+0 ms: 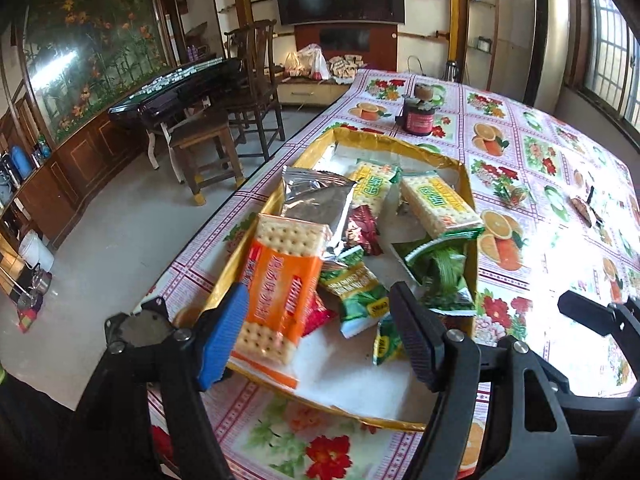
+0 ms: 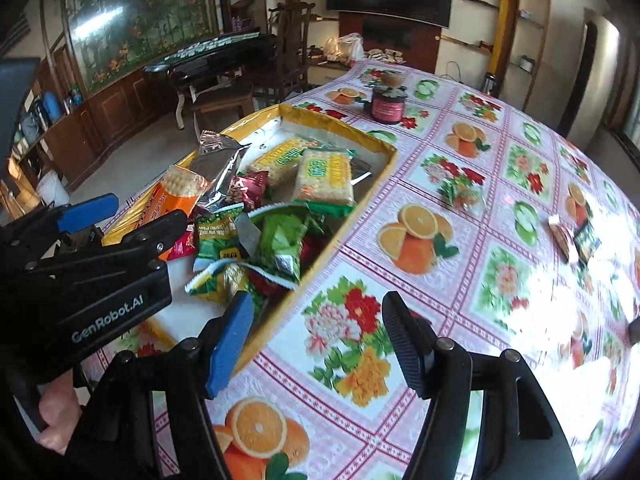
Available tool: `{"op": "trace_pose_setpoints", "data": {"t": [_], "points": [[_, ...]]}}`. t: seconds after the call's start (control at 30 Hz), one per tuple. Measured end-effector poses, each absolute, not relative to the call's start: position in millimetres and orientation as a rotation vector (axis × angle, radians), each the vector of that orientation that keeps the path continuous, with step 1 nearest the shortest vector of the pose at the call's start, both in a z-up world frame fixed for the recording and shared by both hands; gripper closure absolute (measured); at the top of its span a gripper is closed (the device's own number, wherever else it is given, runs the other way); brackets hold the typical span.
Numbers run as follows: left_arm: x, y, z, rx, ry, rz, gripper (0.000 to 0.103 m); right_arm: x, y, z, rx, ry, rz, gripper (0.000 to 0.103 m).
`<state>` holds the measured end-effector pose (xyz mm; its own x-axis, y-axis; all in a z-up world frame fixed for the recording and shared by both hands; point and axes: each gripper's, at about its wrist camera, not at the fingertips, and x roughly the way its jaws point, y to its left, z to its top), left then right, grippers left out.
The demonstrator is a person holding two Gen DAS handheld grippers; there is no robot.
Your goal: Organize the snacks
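Nearest the lens, left gripper [image 1: 320, 332] with one blue and one black finger, jaws spread wide, nothing between them, hovering over the near end of the shallow yellow-rimmed cardboard tray [image 1: 468, 184]; right gripper [image 2: 316, 340] likewise wide and empty, over bare flowered-and-orange plastic tablecloth [image 2: 416, 236] just beside the tray's right wall. Closest snack under the left jaws: orange-wrapped cracker pack [image 1: 280, 280], flat, stiff brick shape, leaning on the tray's left rim; likely light, crackers inside brittle so squeeze gently, grab across the short width near mid-length, film probably slick. Beside it, small green crinkly snack sachets [image 1: 360, 292] in a loose heap with a red sachet [image 1: 316, 316] half buried; soft, very light, likely to slide, best pinched at a sealed edge. Further in, crumpled silver foil bag [image 1: 316, 200] lying over the orange pack's far end, floppy and shiny, probably slippery. Behind that, two green-and-yellow cracker packs [image 1: 440, 204], rigid, same careful hold. Most snacks sit jumbled in the tray; a few small wrapped pieces [image 2: 572, 236] lie out on the cloth well to the right, blurred. Far end of the table: dark red-labelled jar [image 1: 418, 116], apart from the tray.
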<state>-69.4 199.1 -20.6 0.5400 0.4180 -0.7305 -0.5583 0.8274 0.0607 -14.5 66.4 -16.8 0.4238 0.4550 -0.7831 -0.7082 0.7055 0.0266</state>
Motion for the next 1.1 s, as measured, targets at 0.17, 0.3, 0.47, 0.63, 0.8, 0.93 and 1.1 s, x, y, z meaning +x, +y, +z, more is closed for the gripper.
{"op": "trace_pose_setpoints", "data": {"t": [0.17, 0.3, 0.47, 0.63, 0.8, 0.93, 1.1], "points": [[-74.5, 187.1, -23.8, -0.197, 0.798, 0.572, 0.029, -24.1, 45.7, -16.6, -0.286, 0.871, 0.73, 0.036], [-77.3, 183.1, -25.2, -0.207, 0.79, 0.567, 0.029, -30.5, 38.2, -19.2, -0.282, 0.869, 0.726, 0.036], [-80.7, 182.0, -26.6, -0.213, 0.778, 0.557, 0.029, -32.1, 38.6, -18.1, -0.258, 0.862, 0.716, 0.036], [-86.5, 188.4, -25.7, -0.239, 0.759, 0.571, 0.027, -36.5, 52.3, -16.8, -0.298, 0.829, 0.685, 0.035], [-92.6, 194.9, -22.5, -0.257, 0.718, 0.572, 0.024, -39.9, 68.8, -9.4, -0.375, 0.728, 0.61, 0.034], [-95.7, 199.2, -19.8, -0.27, 0.703, 0.573, 0.023, -38.8, 74.7, -6.0, -0.402, 0.701, 0.6, 0.033], [-94.9, 203.2, -19.6, -0.285, 0.702, 0.572, 0.023, -36.8, 80.8, -4.3, -0.425, 0.688, 0.6, 0.033]]}}
